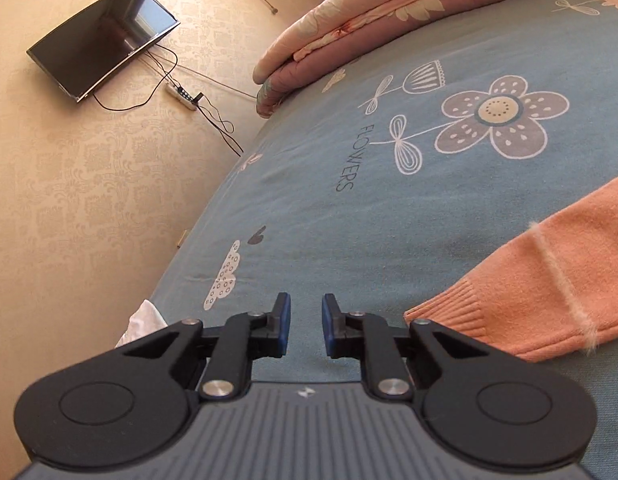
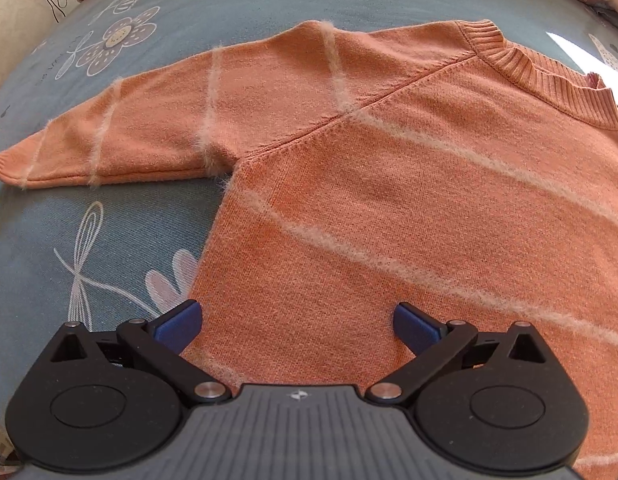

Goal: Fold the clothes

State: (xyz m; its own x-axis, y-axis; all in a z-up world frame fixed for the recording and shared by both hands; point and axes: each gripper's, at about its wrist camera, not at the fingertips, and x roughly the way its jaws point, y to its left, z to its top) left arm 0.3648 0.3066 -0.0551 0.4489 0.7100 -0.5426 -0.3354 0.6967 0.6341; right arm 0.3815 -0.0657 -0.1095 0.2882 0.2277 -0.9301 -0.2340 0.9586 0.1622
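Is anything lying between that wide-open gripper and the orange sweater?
Nothing visible. The right gripper hangs open directly above the orange sweater, which lies flat on the blue bedsheet with no object on top.

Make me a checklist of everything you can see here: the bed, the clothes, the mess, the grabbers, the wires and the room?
Surface: blue flower-print bedsheet, mostly bare.
Job's things: orange sweater lying flat, one sleeve stretched sideways, not yet folded.
Clutter: folded pink quilt at the bed's far edge; white cloth at the near edge.
Grippers: left gripper narrowly open, holding nothing; right gripper wide open over the sweater's body.
Cables: black wires running to a power strip.
Surroundings: television on a patterned beige wall.
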